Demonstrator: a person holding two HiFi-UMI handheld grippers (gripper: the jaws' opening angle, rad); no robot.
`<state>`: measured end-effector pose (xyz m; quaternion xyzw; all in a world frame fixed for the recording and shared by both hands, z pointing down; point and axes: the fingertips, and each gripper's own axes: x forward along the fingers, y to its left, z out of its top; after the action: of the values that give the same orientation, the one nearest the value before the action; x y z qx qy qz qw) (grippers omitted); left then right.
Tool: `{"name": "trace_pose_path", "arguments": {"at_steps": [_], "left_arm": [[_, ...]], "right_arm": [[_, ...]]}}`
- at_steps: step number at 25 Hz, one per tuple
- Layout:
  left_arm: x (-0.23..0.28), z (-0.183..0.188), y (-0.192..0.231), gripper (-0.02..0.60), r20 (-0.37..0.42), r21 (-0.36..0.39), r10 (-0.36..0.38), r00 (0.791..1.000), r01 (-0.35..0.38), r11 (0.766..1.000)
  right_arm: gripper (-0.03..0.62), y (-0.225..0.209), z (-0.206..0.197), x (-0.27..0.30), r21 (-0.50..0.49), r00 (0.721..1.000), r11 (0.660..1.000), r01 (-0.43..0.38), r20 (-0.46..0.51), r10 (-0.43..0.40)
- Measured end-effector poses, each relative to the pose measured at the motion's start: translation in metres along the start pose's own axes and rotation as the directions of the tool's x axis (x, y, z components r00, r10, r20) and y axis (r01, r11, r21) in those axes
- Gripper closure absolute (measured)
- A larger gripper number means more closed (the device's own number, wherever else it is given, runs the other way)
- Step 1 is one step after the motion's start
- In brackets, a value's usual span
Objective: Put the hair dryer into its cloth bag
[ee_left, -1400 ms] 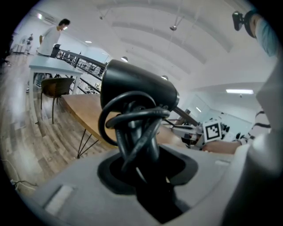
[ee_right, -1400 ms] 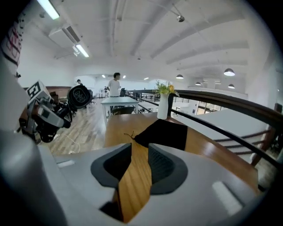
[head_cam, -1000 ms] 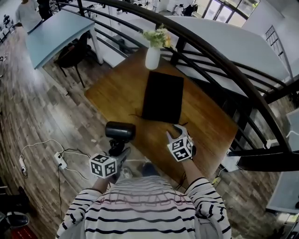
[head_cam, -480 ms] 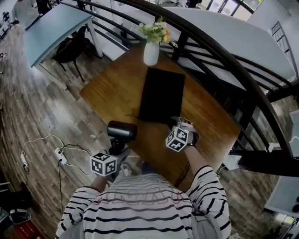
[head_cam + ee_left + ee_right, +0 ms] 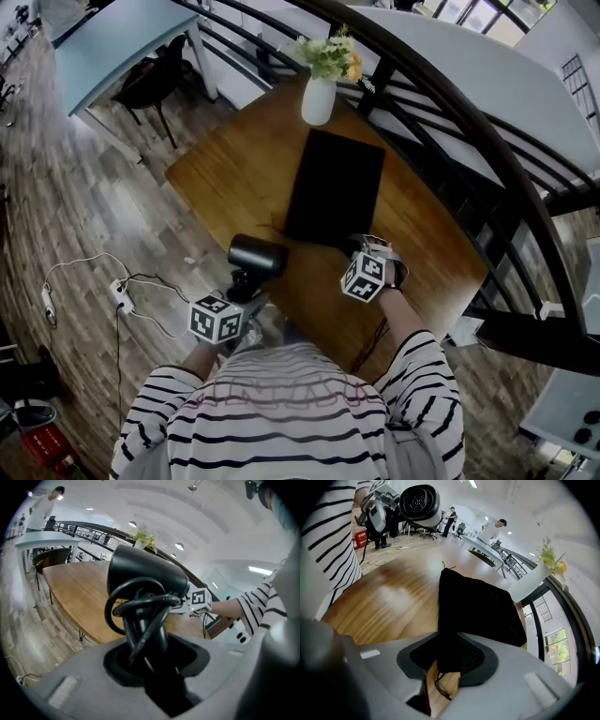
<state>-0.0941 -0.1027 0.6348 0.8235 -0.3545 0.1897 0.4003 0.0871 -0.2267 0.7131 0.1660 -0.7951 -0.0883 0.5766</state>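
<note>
The black hair dryer (image 5: 255, 255), its cord wound round the handle, hangs over the table's near edge with my left gripper (image 5: 246, 286) shut on the handle. In the left gripper view the hair dryer (image 5: 145, 573) fills the space between the jaws of my left gripper (image 5: 150, 663). The black cloth bag (image 5: 336, 187) lies flat on the wooden table (image 5: 225, 173). My right gripper (image 5: 361, 247) is at the bag's near edge. Its jaws have just been closing, and in the right gripper view the bag (image 5: 478, 606) has a corner and drawstring in the gap of my right gripper (image 5: 445, 667), with wood still showing through.
A white vase of flowers (image 5: 319, 94) stands at the table's far end, just beyond the bag. A dark curved railing (image 5: 487, 122) runs along the right. On the floor to the left lie a power strip and cables (image 5: 122, 295). A blue table (image 5: 112, 42) stands far left.
My right gripper has come forward and down onto the bag's near edge and rolled. My left gripper has shifted a little towards the table with the hair dryer.
</note>
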Motion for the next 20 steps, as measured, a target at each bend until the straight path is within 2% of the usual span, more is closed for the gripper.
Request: {"name": "trace_pose_path", "arguments": {"at_steps": [4, 8, 10, 13, 16, 20], "left_arm": [[0.002, -0.004, 0.000, 0.425, -0.008, -0.004, -0.003, 1.000, 0.003, 1.000], [0.005, -0.007, 0.000, 0.425, -0.015, -0.016, -0.004, 1.000, 0.004, 1.000], [0.007, -0.008, 0.000, 0.425, -0.018, -0.016, -0.005, 1.000, 0.004, 1.000], [0.008, -0.009, 0.001, 0.425, -0.025, -0.014, -0.006, 1.000, 0.005, 1.000], [0.010, -0.010, 0.003, 0.425, -0.036, -0.013, -0.008, 0.999, 0.007, 1.000], [0.013, -0.009, 0.007, 0.425, -0.055, -0.001, -0.011, 0.998, 0.011, 1.000]], "right_arm": [[0.496, 0.000, -0.003, 0.000, 0.003, 1.000, 1.000, -0.013, -0.002, 0.013], [0.563, 0.000, -0.005, 0.002, 0.014, 1.000, 0.999, -0.029, -0.007, 0.029], [0.576, 0.000, -0.004, 0.001, 0.024, 0.999, 0.999, -0.039, -0.002, 0.039], [0.579, 0.000, 0.003, -0.004, 0.112, 0.997, 0.991, -0.071, 0.046, 0.066], [0.579, 0.001, 0.016, -0.009, 0.261, 0.986, 0.956, -0.135, 0.130, 0.103], [0.580, -0.002, 0.036, -0.015, 0.439, 0.961, 0.872, -0.216, 0.253, 0.111]]}}
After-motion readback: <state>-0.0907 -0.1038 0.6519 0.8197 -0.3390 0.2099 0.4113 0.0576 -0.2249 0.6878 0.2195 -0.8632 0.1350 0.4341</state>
